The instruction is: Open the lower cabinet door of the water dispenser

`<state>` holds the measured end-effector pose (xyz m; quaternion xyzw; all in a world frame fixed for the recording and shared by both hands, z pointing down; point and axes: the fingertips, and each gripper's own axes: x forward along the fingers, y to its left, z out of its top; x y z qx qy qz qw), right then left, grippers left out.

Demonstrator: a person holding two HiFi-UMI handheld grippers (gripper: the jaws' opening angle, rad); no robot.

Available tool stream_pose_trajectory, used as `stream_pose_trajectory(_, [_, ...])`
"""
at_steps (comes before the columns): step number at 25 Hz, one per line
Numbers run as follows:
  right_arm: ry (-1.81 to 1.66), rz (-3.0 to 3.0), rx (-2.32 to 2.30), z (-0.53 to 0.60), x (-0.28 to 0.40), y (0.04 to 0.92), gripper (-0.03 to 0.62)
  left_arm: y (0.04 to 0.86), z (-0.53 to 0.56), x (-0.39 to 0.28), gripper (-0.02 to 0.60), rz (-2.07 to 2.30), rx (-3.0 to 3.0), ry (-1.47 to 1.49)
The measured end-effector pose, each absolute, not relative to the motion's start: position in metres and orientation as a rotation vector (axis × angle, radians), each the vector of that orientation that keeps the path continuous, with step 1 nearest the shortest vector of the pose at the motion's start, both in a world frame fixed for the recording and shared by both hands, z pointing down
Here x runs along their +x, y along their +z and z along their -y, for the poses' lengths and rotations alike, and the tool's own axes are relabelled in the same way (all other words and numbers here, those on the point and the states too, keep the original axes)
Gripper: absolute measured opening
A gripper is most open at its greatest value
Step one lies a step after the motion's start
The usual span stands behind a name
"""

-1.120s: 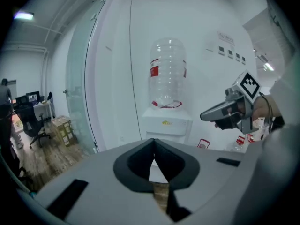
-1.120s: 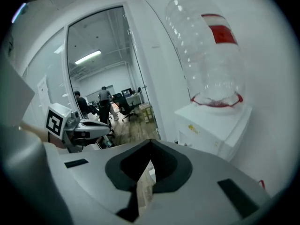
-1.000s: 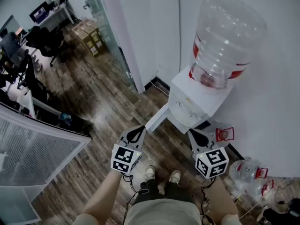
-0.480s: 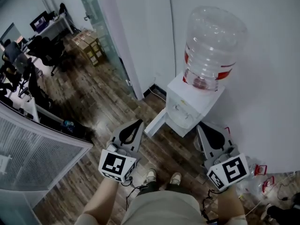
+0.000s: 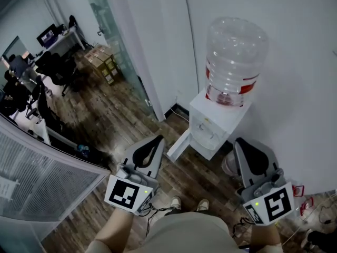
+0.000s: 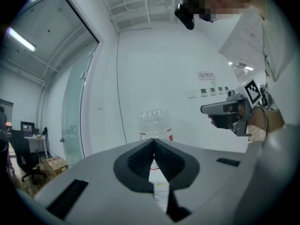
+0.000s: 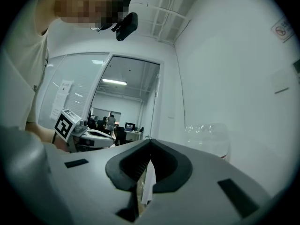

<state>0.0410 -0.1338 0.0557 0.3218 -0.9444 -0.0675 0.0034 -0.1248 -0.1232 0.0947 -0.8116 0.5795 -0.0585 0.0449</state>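
Note:
The white water dispenser (image 5: 217,121) stands against the wall with a clear bottle (image 5: 234,62) on top. Its lower cabinet door (image 5: 179,144) hangs swung out to the left, open. Both grippers are held high in front of me, well short of the dispenser and touching nothing. My left gripper (image 5: 157,139) is shut and empty; in its own view the pads meet at the tip (image 6: 153,142), with the bottle (image 6: 154,124) beyond. My right gripper (image 5: 241,142) is shut and empty too (image 7: 150,142).
A glass partition (image 5: 118,51) and white wall corner rise left of the dispenser. Cardboard boxes (image 5: 102,61) and office chairs (image 5: 55,67) lie further left. A frosted screen (image 5: 42,181) stands at lower left. A container (image 5: 230,165) sits beside the dispenser; cables lie at lower right.
Both grippers have risen toward the head camera and look larger. The dispenser has slid a little down the picture. Its lower door stays swung open.

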Motion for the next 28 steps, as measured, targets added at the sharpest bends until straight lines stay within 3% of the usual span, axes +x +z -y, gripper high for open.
stream_pose_trajectory(28, [-0.224,2.963,1.008,0.107,0.056,0.036,0.006,0.078,0.102,-0.105,0.006,-1.716,-2.489,-0.191])
